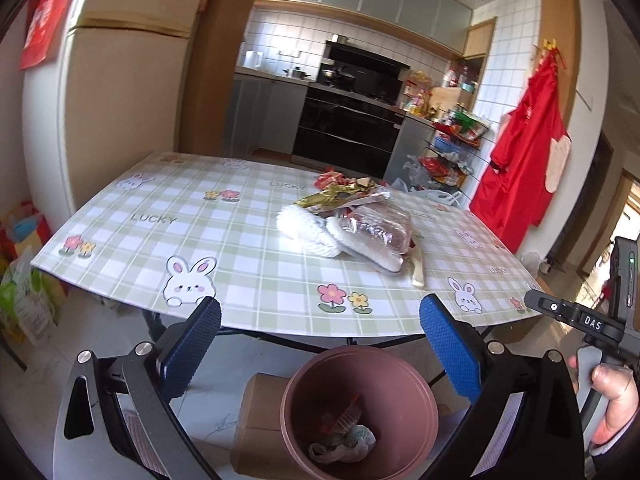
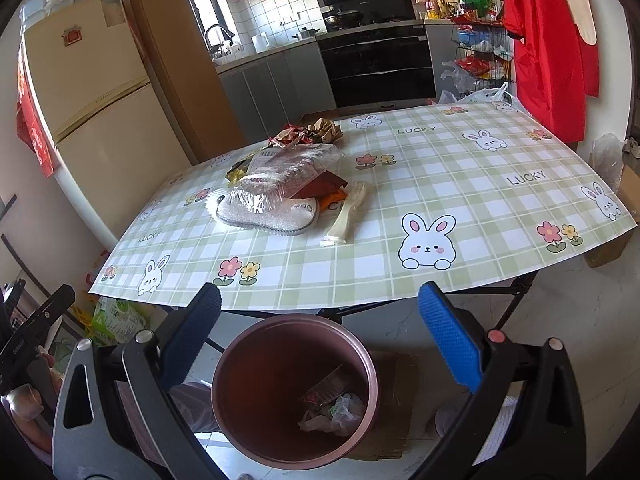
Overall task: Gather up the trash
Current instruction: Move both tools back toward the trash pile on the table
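Waiting on the desk (image 2: 460,184) is one heap of trash (image 2: 280,184): a clear plastic tray (image 2: 280,174), crumpled wrappers (image 2: 308,132), one grey-edged pad (image 2: 268,218) underneath, and one pale plastic fork (image 2: 346,216) just beside it. One pink bin (image 2: 294,392) stands on the floor below the near desk edge, already holding a few scraps. Your left gripper (image 1: 320,344) and right gripper (image 2: 320,340) both hover above the bin with jaws spread and nothing between them. Judged risks: the heap is loosely stacked, so pulling the tray could scatter wrappers; the glossy tray may slip from the pads; the fork lies flat and could skid off the edge, missing the bin.
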`<action>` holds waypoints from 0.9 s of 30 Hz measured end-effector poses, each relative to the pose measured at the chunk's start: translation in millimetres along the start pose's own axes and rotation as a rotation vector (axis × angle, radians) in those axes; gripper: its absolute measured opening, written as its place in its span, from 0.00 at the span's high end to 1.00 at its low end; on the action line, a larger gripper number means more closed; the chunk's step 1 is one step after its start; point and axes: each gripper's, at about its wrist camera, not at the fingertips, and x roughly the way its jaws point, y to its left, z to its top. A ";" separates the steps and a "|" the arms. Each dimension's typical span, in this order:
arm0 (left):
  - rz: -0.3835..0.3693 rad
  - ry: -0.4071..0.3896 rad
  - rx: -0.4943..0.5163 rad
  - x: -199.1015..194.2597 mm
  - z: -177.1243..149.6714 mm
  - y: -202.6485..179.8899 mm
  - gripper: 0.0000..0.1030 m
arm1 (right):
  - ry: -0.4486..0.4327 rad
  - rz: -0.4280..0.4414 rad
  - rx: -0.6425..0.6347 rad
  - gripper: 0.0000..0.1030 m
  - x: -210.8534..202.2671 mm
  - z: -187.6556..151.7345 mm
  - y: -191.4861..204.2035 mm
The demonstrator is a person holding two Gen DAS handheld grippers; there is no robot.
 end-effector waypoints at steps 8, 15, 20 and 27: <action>0.030 0.033 -0.020 7.6 -17.0 9.5 0.05 | 0.037 -0.006 -0.008 0.05 15.3 -6.2 1.6; -0.010 0.084 -0.040 22.5 -25.4 14.8 0.06 | 0.067 -0.019 0.012 0.05 31.9 -8.2 -4.7; -0.023 0.105 -0.025 36.0 -27.1 15.1 0.06 | 0.088 -0.016 0.025 0.05 46.5 -9.9 -10.4; -0.031 0.076 0.037 51.1 -2.3 20.0 0.06 | 0.117 0.003 0.084 0.05 66.0 -0.2 -25.7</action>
